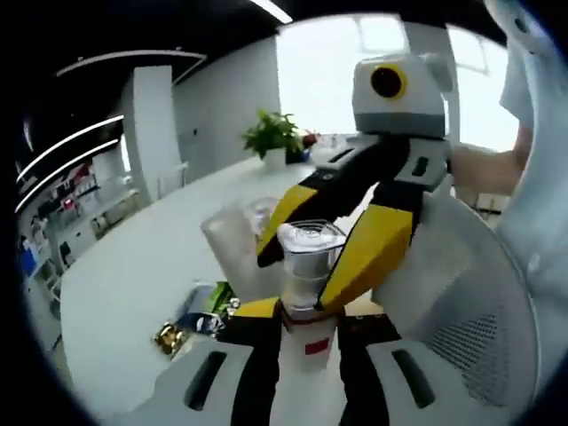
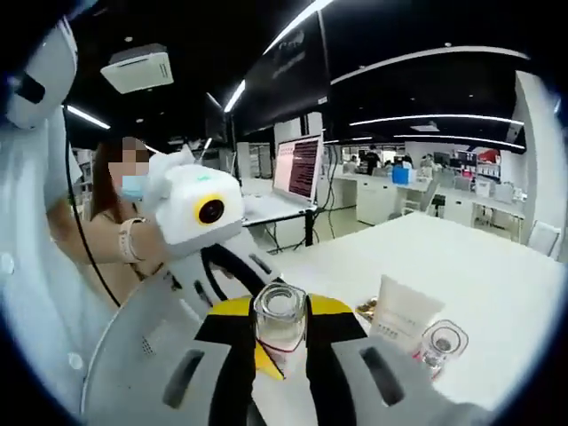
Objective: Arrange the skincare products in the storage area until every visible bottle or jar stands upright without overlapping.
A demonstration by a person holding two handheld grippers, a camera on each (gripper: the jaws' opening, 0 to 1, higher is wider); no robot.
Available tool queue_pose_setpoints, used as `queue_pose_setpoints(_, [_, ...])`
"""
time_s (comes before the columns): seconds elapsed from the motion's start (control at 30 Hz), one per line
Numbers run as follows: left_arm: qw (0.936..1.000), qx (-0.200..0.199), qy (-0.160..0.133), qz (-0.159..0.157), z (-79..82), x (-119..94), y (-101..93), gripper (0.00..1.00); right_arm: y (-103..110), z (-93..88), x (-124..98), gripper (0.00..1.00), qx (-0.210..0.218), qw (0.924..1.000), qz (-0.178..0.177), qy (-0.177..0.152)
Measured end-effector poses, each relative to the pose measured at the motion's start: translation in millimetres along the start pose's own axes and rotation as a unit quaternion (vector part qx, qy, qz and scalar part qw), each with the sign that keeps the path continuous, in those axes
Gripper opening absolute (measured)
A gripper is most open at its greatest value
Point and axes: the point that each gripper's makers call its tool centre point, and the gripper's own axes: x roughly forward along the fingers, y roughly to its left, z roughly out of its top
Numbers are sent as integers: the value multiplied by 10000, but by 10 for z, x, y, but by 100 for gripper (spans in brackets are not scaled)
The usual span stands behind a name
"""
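My left gripper [image 1: 306,333] clamps the bottle [image 1: 306,355] body; my right gripper [image 1: 333,257] pinches its clear cap [image 1: 311,244] (slick, rigid, probably fragile), so grip low.

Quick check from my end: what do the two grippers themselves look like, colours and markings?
Both match. The right gripper has yellow jaws on black arms and a pale grey-white body topped by a box with a yellow-ringed round lens. The left gripper shows the same yellow, black and white scheme, plus white side shells with dark oval slots. A thin black cable hangs beside it. The person wears white.
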Motion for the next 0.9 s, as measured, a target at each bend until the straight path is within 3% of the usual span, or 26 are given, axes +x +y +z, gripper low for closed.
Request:
queue_pose_setpoints(0.07, [9999,39,-6,-139,-9,-13,-26,22,25,-9,17,20,-7,9997,232,82])
queue_pose_setpoints(0.2, [9985,216,64,-489,-60,-23,-72,22,91,-31,42,20,-422,9963,715,206])
queue_pose_setpoints(0.33, [9970,83,-103,-764,-44,-24,-115,23,144,11,24,20,-549,9925,1090,83])
queue_pose_setpoints(0.6, [9961,25,-321,-822,-56,43,-144,22,118,-47,36,21,-478,9910,1245,126])
queue_pose_setpoints(0.9, [9981,-103,-299,-533,-211,133,-3,21,3,-216,128,21,-675,9930,801,539])
